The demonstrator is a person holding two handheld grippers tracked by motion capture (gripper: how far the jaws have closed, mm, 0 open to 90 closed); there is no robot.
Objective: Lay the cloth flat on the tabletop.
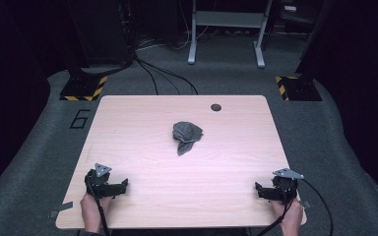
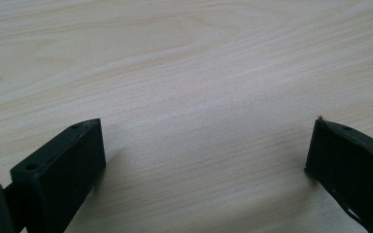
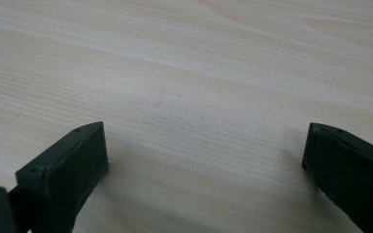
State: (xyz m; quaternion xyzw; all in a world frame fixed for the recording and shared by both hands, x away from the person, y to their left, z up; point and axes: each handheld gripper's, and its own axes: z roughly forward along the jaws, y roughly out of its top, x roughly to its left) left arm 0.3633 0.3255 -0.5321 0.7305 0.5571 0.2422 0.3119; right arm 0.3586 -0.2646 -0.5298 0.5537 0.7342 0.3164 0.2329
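We read just one mark: a large dark numeral "6" [image 1: 80,119] on the grey floor [image 1: 39,147], just beside the desk [image 1: 142,162] at about ten o'clock from its middle. We can read no other text.

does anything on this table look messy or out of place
Only the grey cloth: it lies crumpled in a heap near the middle of the table, not spread or folded. Nothing is spilled or damaged. The left tool and right tool rest open near the front edge, well short of it.
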